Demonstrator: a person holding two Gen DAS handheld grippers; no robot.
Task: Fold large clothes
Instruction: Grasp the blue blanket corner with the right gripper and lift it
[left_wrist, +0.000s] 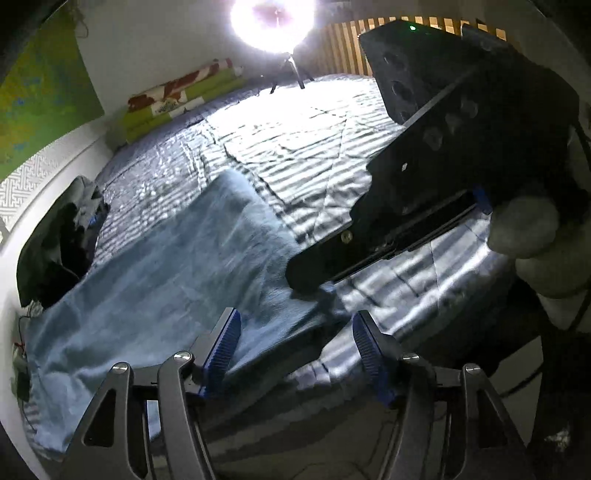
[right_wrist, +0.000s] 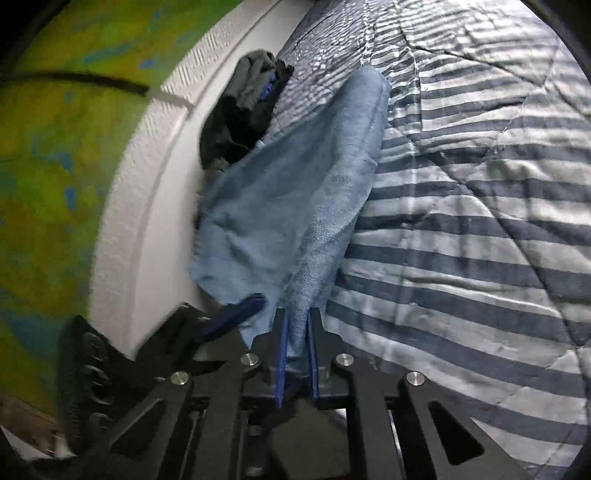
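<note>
Striped blue-and-white bedding (left_wrist: 295, 155) covers the bed we are working over, with a bright lamp on a tripod (left_wrist: 273, 22) glaring from its far side and a green-and-yellow hanging (left_wrist: 44, 96) on the wall. We see the task's piece, a light blue garment (left_wrist: 155, 266), spread along the near edge of the bed, one end reaching toward a heap of dark clothes (left_wrist: 55, 243) piled against the white bed frame (right_wrist: 147, 192).

Our left gripper (left_wrist: 295, 347) hangs just above the garment with its blue ribbed pads well apart; we see nothing between them, only blue cloth and the striped cover below. One of its pads (right_wrist: 236, 317) also shows in the right wrist view, lying against the blue cloth.

Our right gripper (right_wrist: 297, 325) is pinched down on a gathered fold of the blue garment, the pads nearly meeting with the fabric squeezed between them. From that grip the cloth rises in a taut ridge away from the pads and fans out toward the dark heap. In the left wrist view the same tool comes in from the right, held by a hand in a pale glove (left_wrist: 524, 229).
</note>
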